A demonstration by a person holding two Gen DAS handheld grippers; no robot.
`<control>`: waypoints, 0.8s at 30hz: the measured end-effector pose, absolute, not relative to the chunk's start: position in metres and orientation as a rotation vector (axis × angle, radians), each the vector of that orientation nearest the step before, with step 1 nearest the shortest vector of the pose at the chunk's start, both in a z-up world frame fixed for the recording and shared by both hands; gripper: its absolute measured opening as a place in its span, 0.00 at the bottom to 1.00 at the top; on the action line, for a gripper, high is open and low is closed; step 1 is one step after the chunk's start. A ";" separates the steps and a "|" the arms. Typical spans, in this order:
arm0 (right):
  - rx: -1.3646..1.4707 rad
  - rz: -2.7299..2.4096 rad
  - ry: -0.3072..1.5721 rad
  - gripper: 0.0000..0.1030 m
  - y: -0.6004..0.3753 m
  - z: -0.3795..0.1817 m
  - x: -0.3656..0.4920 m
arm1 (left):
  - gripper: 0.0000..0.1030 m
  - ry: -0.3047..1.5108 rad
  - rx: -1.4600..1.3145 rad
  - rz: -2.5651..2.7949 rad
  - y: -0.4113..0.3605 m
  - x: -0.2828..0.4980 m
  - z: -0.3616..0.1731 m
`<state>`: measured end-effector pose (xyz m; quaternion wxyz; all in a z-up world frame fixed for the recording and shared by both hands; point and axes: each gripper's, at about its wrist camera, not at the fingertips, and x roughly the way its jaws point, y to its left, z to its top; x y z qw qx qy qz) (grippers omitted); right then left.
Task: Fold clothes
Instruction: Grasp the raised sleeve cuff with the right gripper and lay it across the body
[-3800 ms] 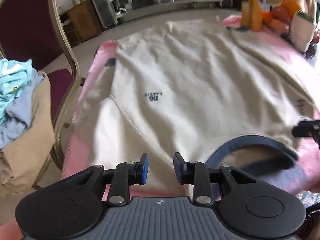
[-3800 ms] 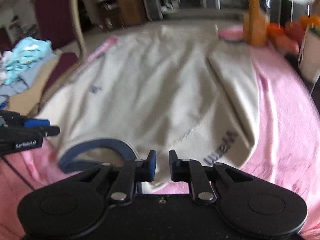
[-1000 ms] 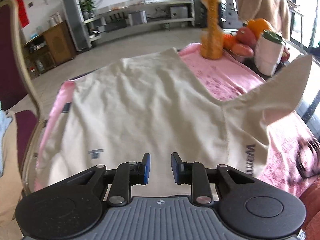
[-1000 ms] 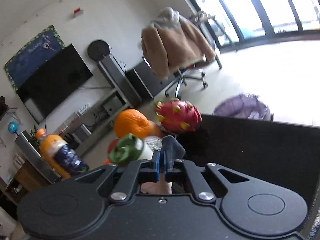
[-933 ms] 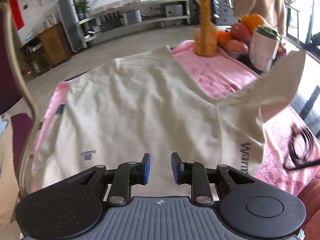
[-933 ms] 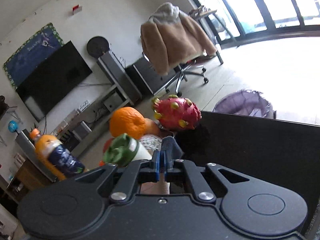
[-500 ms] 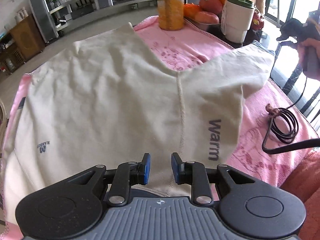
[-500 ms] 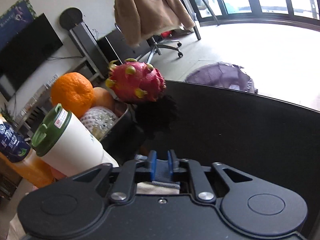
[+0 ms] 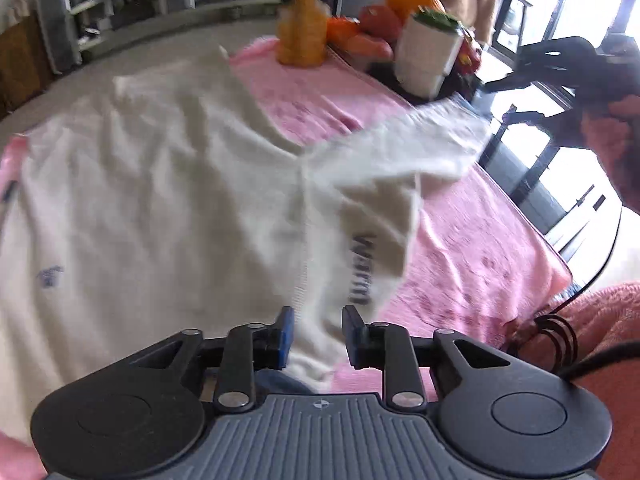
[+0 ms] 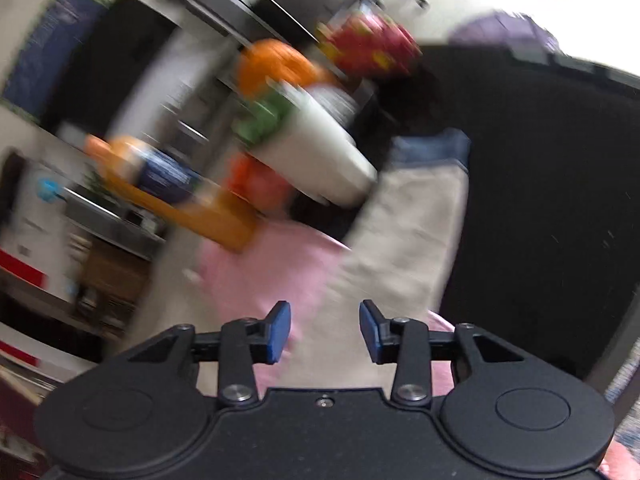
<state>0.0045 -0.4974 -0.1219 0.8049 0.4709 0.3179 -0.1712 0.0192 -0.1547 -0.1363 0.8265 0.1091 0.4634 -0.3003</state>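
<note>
A cream sweatshirt point(image 9: 168, 208) lies spread on a pink cloth point(image 9: 472, 240), with dark "Warm" lettering near its right shoulder. Its right sleeve point(image 9: 420, 144) stretches out toward the far right. In the right wrist view the sleeve point(image 10: 408, 240) lies free, ending in a blue cuff point(image 10: 430, 148). My left gripper point(image 9: 316, 336) is open over the sweatshirt's near edge by the collar. My right gripper point(image 10: 324, 332) is open and empty just above the sleeve; it also shows as a dark shape in the left wrist view point(image 9: 560, 68).
An orange juice bottle point(image 9: 300, 36), a white cup with a green lid point(image 9: 428, 52) and fruit point(image 9: 412, 0) stand at the table's far right. A dark tabletop point(image 10: 540, 200) lies beyond the sleeve. A black cable point(image 9: 560, 336) coils by the near right edge.
My right gripper has opened and let go of the sleeve cuff, then drawn back from it. The sleeve now lies stretched out to the right. My left gripper stays open near the collar.
</note>
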 end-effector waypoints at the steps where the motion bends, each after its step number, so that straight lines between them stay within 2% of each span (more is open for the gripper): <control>1: 1.017 -0.394 0.716 0.26 -0.503 -0.133 0.008 | 0.21 1.004 0.239 -0.643 -0.161 0.019 -0.144; 2: 1.038 -0.419 0.735 0.22 -0.509 -0.142 0.008 | 0.18 1.014 0.251 -0.643 -0.165 0.018 -0.150; 3: 1.060 -0.444 0.752 0.22 -0.515 -0.150 0.008 | 0.16 1.021 0.263 -0.643 -0.170 0.017 -0.156; 11: 1.127 -0.506 0.802 0.20 -0.532 -0.188 0.012 | 0.16 1.066 0.220 -0.616 -0.162 0.029 -0.170; 16: 1.040 -0.515 0.832 0.19 -0.528 -0.191 0.031 | 0.17 1.099 0.181 -0.598 -0.153 0.038 -0.174; 17: 1.022 -0.524 0.849 0.14 -0.526 -0.193 0.035 | 0.17 1.102 0.177 -0.600 -0.152 0.039 -0.174; 19: 1.009 -0.524 0.852 0.10 -0.523 -0.195 0.038 | 0.17 1.109 0.170 -0.605 -0.151 0.041 -0.174; 20: 0.995 -0.530 0.855 0.03 -0.522 -0.196 0.040 | 0.17 1.112 0.167 -0.608 -0.151 0.042 -0.175; 24: 0.909 -0.585 0.766 0.01 -0.517 -0.179 0.038 | 0.17 1.128 0.193 -0.633 -0.151 0.045 -0.174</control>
